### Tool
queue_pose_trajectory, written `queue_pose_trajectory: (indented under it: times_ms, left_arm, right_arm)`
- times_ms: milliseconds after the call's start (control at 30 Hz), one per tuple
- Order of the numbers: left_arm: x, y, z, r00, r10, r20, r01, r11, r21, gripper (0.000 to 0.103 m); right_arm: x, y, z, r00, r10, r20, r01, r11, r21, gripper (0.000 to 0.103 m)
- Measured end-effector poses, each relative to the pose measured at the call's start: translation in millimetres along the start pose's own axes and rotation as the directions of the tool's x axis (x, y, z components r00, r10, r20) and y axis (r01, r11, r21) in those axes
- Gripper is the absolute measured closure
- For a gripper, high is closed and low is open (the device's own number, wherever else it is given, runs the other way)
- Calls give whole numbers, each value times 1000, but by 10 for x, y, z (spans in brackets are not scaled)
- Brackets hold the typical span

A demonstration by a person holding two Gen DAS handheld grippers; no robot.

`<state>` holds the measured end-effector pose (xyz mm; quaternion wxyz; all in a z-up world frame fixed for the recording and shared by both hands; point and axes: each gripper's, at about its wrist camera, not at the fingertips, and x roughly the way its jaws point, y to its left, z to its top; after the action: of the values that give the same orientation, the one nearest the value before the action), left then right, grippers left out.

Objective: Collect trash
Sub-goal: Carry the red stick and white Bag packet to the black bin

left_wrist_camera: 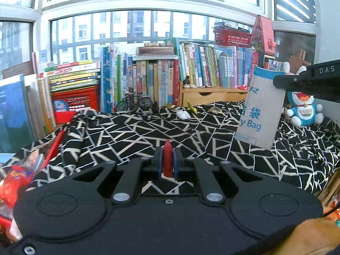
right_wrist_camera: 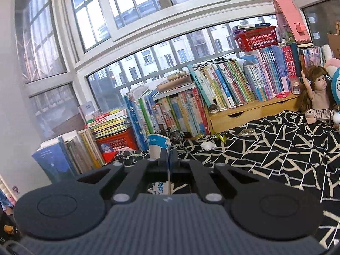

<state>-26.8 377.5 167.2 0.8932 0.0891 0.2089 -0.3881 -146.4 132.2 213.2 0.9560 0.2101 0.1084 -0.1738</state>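
My left gripper (left_wrist_camera: 167,159) is shut on a small red scrap (left_wrist_camera: 167,157) that stands up between its blue pads, low over the black-and-white patterned cloth (left_wrist_camera: 131,131). The right gripper (right_wrist_camera: 169,158) is shut on the top edge of a grey paper bag (left_wrist_camera: 262,108) with a blue rim and blue lettering; in its own view only the bag's edge (right_wrist_camera: 157,143) shows. The bag hangs to the right of the left gripper. A white crumpled wad (left_wrist_camera: 183,114) and a yellow-green wrapper (left_wrist_camera: 192,107) lie far back on the cloth, with another crinkled scrap (left_wrist_camera: 215,109) nearby.
Rows of books (left_wrist_camera: 159,80) and a wooden drawer shelf (left_wrist_camera: 212,94) line the back under the window. A red crate (left_wrist_camera: 75,99) stands at left. A blue plush toy (left_wrist_camera: 305,108) and a doll (right_wrist_camera: 317,97) sit at right. Red snack wrappers (left_wrist_camera: 19,176) lie at the left edge.
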Motion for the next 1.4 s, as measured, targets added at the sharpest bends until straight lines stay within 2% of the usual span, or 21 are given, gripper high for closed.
queue_pose_trajectory:
  times_ms: [267,400,567,667,800,967,1167,1400]
  left_arm:
    - [-460,139,-297,999,34,-14,-34,999,-7,94]
    - [-611,232,-472,998,53,-39,-55,997,-57,94]
    - [-792,322,-724,994,80,-73,-85,994,-65,94]
    - [-870,439,-880,990,98,-102,-110,987,-119,94]
    - [-921,607,-1110,981,125,-146,-149,975,-167,94]
    - [-939,795,-1441,964,155,-218,-202,956,-211,94]
    - [-980,931,-1830,936,167,-310,-247,939,-240,94]
    - [-1038,1042,-2005,917,179,-356,-288,916,-279,94]
  right_arm:
    - [-207,239,-295,999,27,-33,-27,1000,10,99]
    - [-220,339,-507,995,34,-97,-33,999,11,99]
    - [-207,480,-797,977,84,-196,-82,996,20,99]
    - [-173,595,-941,960,124,-252,-122,992,22,99]
    - [-122,803,-1160,925,176,-336,-183,983,9,99]
    - [-33,1087,-1414,878,223,-423,-258,966,-28,99]
    - [74,1313,-1678,835,250,-490,-307,951,-38,99]
    - [148,1453,-1754,810,263,-524,-342,938,-57,99]
